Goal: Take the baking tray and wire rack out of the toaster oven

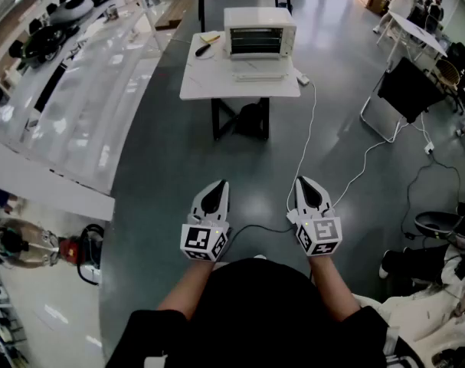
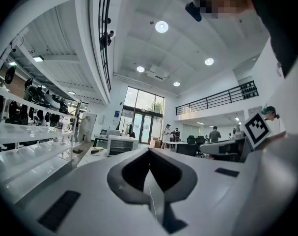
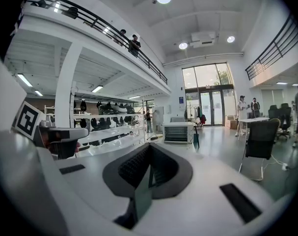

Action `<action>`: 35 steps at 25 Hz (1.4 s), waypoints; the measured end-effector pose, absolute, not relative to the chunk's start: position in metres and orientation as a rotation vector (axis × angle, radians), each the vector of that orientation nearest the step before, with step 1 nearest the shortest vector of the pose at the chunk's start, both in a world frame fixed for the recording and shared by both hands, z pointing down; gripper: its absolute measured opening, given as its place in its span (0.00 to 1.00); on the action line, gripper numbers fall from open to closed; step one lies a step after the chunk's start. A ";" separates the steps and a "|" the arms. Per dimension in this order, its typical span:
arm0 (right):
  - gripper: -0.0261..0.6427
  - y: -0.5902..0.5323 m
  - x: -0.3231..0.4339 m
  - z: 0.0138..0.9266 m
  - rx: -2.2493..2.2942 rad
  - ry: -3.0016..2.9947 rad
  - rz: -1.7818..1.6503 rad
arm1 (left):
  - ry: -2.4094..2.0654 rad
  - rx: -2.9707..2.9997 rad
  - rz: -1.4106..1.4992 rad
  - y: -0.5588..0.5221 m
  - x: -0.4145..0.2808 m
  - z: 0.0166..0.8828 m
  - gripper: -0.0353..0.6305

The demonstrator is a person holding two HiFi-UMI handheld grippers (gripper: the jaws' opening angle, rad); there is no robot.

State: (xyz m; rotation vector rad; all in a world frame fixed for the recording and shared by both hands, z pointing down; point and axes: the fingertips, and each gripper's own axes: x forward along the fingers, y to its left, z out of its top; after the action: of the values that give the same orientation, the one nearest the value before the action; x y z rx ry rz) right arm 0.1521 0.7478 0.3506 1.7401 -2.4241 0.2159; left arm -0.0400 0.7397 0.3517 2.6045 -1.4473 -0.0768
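Observation:
The white toaster oven (image 1: 259,31) stands at the back of a small white table (image 1: 209,83), far ahead of me across the grey floor. Its front shows dark horizontal bars; I cannot make out the tray or rack from here. A flat pale piece (image 1: 257,70) lies in front of it, maybe its lowered door. My left gripper (image 1: 220,183) and right gripper (image 1: 302,180) are held side by side close to my body, both shut and empty. The oven appears small in the left gripper view (image 2: 120,145) and in the right gripper view (image 3: 178,132).
A long white counter (image 1: 86,83) runs along the left. A black folding chair (image 1: 407,90) stands at the right. A white cable (image 1: 309,140) trails from the table over the floor. A yellow and a black item (image 1: 206,43) lie beside the oven. People stand far back.

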 end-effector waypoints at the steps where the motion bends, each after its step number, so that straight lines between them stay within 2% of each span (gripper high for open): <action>1: 0.06 0.747 0.154 0.351 1.737 -2.430 0.217 | -1.450 2.606 -0.076 0.739 -0.037 0.351 0.08; 9: 0.06 0.751 0.164 0.363 1.682 -2.445 0.143 | -1.482 2.578 -0.054 0.740 -0.033 0.361 0.08; 20: 0.06 0.737 0.179 0.375 1.704 -2.406 0.241 | -1.366 2.619 -0.030 0.705 -0.008 0.363 0.08; 28: 0.06 0.582 0.176 0.429 1.700 -2.321 0.314 | -1.252 2.568 -0.083 0.519 -0.009 0.413 0.08; 35: 0.06 0.455 0.171 0.428 1.697 -2.274 0.375 | -1.215 2.517 -0.076 0.401 -0.028 0.413 0.08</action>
State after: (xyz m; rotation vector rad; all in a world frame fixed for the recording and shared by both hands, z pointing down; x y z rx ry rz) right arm 0.1708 0.4551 0.4278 1.6966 -2.2737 0.3752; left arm -0.0276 0.4010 0.4129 2.5172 -1.2149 -0.0760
